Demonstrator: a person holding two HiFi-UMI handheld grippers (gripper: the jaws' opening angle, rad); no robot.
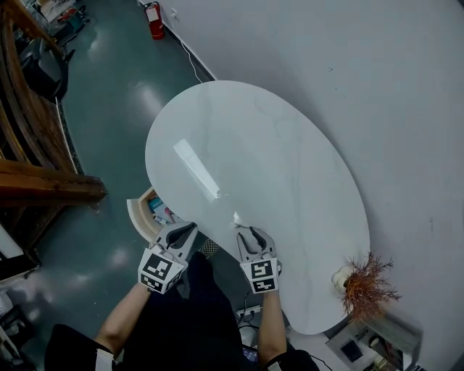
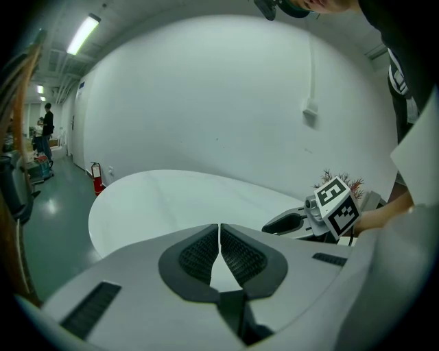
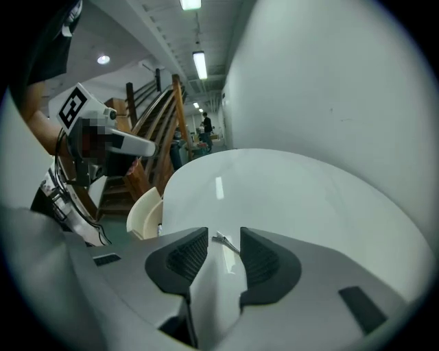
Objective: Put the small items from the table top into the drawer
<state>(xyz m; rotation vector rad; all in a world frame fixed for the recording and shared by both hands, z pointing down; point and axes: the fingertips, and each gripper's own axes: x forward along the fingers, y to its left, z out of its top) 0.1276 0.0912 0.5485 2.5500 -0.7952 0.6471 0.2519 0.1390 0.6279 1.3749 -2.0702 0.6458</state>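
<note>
A thin, small silvery metal piece (image 3: 225, 240) lies on the white oval table top (image 1: 254, 152) near its front edge. My right gripper (image 3: 223, 236) stands open just over it, one pad on each side, neither touching it. In the head view the right gripper (image 1: 247, 233) is at the table's near edge, with a bright speck (image 1: 236, 217) just ahead of it. My left gripper (image 1: 185, 230) is shut with nothing in it, its pads (image 2: 206, 252) meeting at the tips, beside the table edge above the open cream drawer (image 1: 139, 217).
The drawer holds some small coloured items (image 1: 160, 210). A dried brown plant in a white pot (image 1: 366, 284) stands at the table's right end. Wooden stairs (image 1: 43, 185) rise at the left, and a red fire extinguisher (image 1: 155, 20) stands by the far wall.
</note>
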